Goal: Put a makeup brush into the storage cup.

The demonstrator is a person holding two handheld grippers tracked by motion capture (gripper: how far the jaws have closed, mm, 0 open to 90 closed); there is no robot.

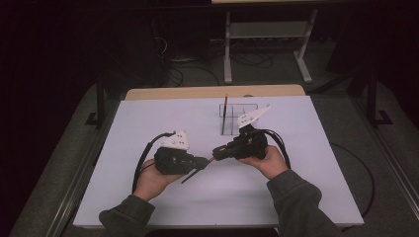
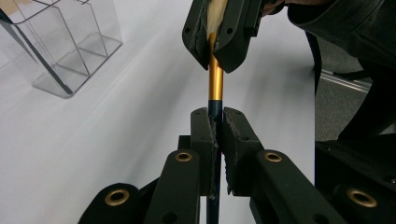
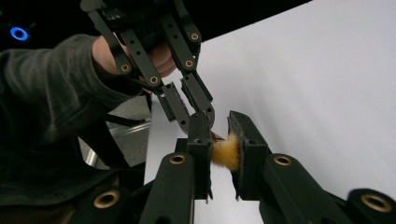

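Black claws (image 2: 215, 116) with brass pivots, white top plates, black cables, grey-green sleeves (image 1: 300, 197)

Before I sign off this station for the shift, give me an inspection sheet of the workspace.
Surface: white table top, flat and bare around the hands.
Job's things: paintbrush with a gold ferrule, held between both grippers; clear organizer stands behind, a dark stick upright in it.
Clutter: nothing seen.
Grippers: left gripper shut on the brush's dark handle; right gripper closed on its bristles.
Cables: black leads loop from both grippers; more lie on the floor.
Surroundings: dark room, grey carpet, white frame legs behind.
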